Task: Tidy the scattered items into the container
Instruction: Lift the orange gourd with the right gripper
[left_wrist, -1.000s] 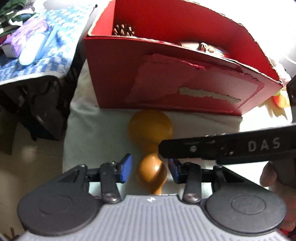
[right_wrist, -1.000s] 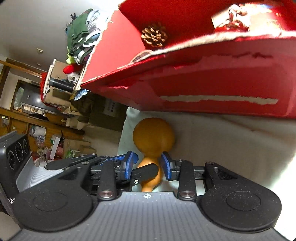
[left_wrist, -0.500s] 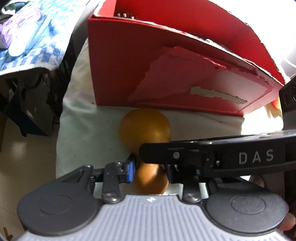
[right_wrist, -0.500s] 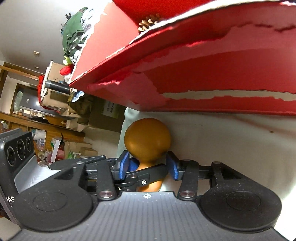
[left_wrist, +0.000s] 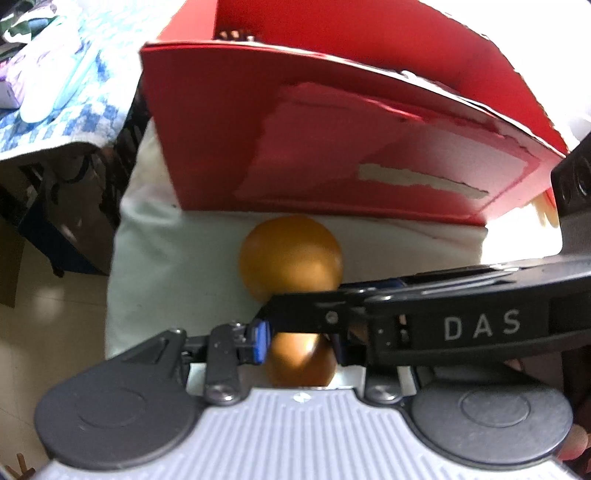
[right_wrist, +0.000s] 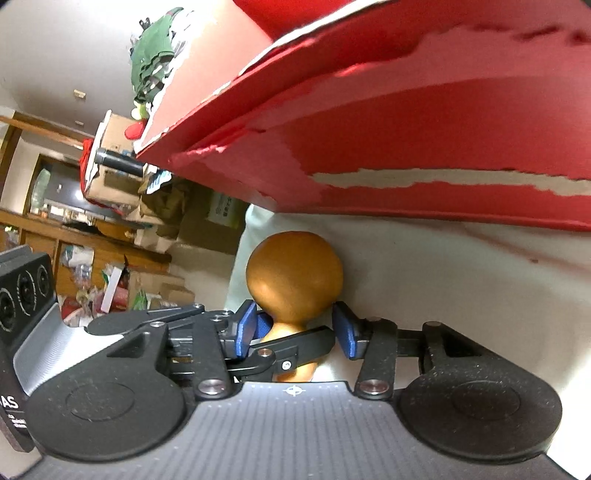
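Note:
An orange gourd (left_wrist: 290, 258) with two bulbs lies on a white cloth (left_wrist: 166, 258) just in front of the red cardboard box (left_wrist: 332, 147). My left gripper (left_wrist: 297, 343) is shut on its small near bulb; the blue left pad touches it and the right pad is hidden. My right gripper (right_wrist: 294, 330) comes in from the right, open, its blue pads flanking the gourd (right_wrist: 293, 273) where the big bulb meets the neck. One of its black fingers (left_wrist: 332, 314) crosses over the gourd. The red box (right_wrist: 406, 129) looms above.
A pine cone (left_wrist: 232, 35) shows just over the box rim. A yellow item (left_wrist: 546, 210) peeks out past the box's right corner. To the left is a blue checked cloth (left_wrist: 55, 122) with things on it, then floor below. Cluttered shelves (right_wrist: 92, 258) stand at the left.
The left pads have closed in on the gourd's small bulb. The right gripper has slid forward along the gourd and its pads have spread wider. Both views have drawn closer to the box.

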